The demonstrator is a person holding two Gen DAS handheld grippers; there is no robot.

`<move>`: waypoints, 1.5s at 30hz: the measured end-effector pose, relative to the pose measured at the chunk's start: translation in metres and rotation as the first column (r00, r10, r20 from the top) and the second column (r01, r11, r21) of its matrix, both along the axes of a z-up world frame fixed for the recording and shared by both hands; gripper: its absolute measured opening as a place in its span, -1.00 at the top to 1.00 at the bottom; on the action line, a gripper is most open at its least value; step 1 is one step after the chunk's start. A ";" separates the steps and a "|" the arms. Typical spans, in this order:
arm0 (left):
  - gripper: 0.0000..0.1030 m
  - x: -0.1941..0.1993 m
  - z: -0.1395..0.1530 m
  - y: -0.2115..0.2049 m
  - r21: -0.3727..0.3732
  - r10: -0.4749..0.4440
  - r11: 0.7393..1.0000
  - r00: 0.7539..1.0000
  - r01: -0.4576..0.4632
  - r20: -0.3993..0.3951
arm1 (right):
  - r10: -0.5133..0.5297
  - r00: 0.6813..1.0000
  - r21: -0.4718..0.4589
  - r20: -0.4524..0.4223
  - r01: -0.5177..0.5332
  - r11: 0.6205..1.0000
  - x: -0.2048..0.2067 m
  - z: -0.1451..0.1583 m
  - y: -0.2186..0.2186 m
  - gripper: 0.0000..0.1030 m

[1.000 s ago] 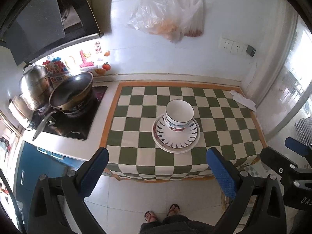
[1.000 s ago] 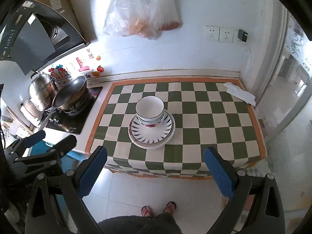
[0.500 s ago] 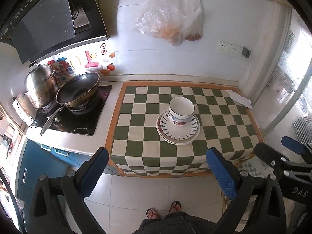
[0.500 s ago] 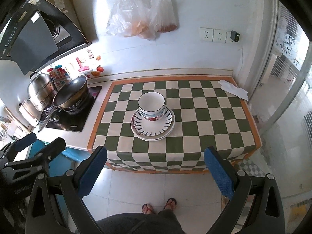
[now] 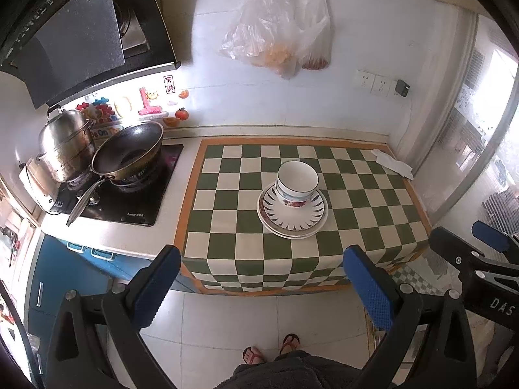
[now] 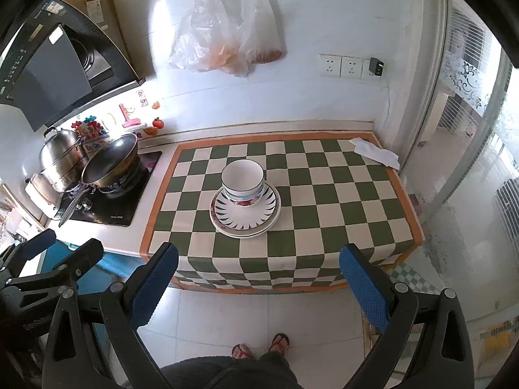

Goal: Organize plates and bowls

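A small kitchen with a white wall, where a counter (image 5: 382, 214) covered in a green and cream checked cloth fills the middle of the frame. At the centre of the cloth sits a stack of plates (image 5: 292, 211), the top one ringed with dark wedge marks, and on it rests a stack of bowls (image 5: 297, 181), white with a coloured band near the base. To the left of the frame a dark wok (image 5: 128, 152) and a steel pot (image 5: 65, 144) stand on a black hob, and plastic bags (image 5: 279, 39) hang from a rail at the top. The dishes look like glazed ceramic: stiff, smooth, fairly heavy as a stack, and likely to chip or slide if tipped. A plate rim or a bowl wall seems the best place to pinch. The left gripper (image 5: 261, 287) and the right gripper (image 6: 259, 283) are both held back from the counter edge, above the floor, pointing toward the dishes and well apart from them. Each has its blue-padded jaws spread wide with nothing between them. The person's sandalled feet show at the bottom of the frame.
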State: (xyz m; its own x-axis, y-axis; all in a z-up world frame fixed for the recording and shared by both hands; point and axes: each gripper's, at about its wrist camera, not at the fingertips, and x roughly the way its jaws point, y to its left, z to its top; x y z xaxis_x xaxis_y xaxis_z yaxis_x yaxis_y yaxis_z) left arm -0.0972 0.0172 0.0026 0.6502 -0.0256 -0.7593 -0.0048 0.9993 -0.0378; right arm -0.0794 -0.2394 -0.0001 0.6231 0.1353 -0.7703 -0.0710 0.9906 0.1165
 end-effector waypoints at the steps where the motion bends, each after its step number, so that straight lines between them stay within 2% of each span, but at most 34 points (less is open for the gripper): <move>1: -0.99 0.000 0.001 0.000 0.001 0.001 1.000 1.000 -0.001 0.003 | -0.002 1.000 0.000 0.001 0.002 1.000 0.000 0.000 0.000 -0.97; 27: -0.99 -0.001 0.008 0.009 -0.034 0.014 0.999 1.000 -0.013 0.012 | -0.025 1.000 -0.014 -0.002 0.025 1.000 -0.005 0.002 -0.003 -0.97; 45: -0.99 -0.001 0.007 0.012 -0.032 0.014 0.999 1.000 -0.014 0.012 | -0.025 1.000 -0.009 -0.002 0.025 1.000 -0.004 0.002 -0.003 -0.97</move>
State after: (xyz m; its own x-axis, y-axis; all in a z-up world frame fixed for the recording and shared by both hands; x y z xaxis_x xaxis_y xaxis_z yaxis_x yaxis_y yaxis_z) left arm -0.0980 0.0291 0.0099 0.6600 -0.0406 -0.7502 -0.0180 0.9974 -0.0699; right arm -0.0837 -0.2419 0.0019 0.6245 0.1126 -0.7728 -0.0455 0.9931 0.1079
